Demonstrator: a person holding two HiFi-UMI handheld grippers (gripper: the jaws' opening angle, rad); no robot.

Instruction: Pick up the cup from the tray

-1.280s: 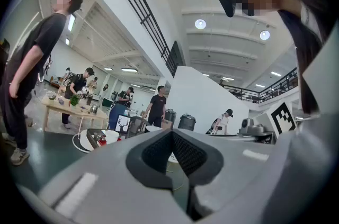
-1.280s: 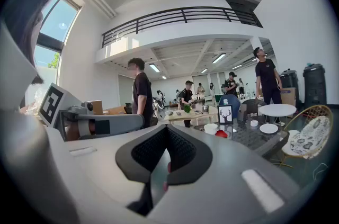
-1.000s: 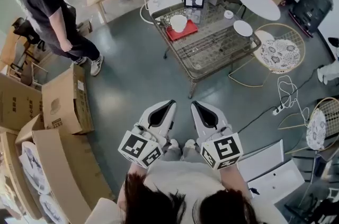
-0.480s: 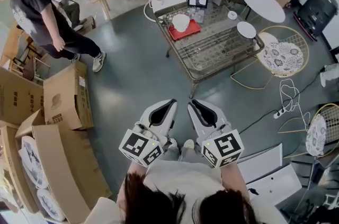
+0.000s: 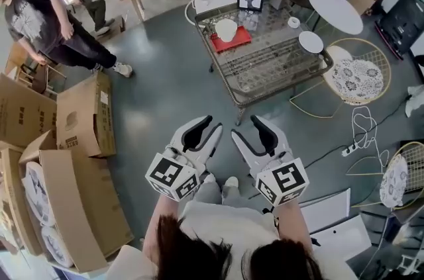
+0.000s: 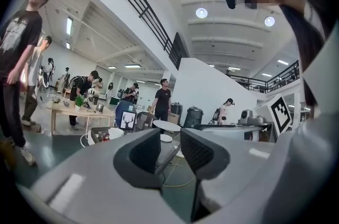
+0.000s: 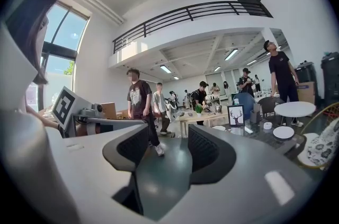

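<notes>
Top centre of the head view: we see the white cup (image 5: pixel 225 28) on the red tray (image 5: pixel 234 42), on the wire table (image 5: pixel 278 67). Lower centre, well apart from it: left gripper (image 5: pixel 207 130) jaws apart, empty; right gripper (image 5: pixel 252 131) jaws just opened, nothing between.

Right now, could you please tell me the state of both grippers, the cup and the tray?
left gripper: open, empty, well short of the table.
right gripper: open, empty; its jaws have just been opening.
cup: standing on the tray, untouched.
tray: lying flat on the table, carrying the cup.
</notes>
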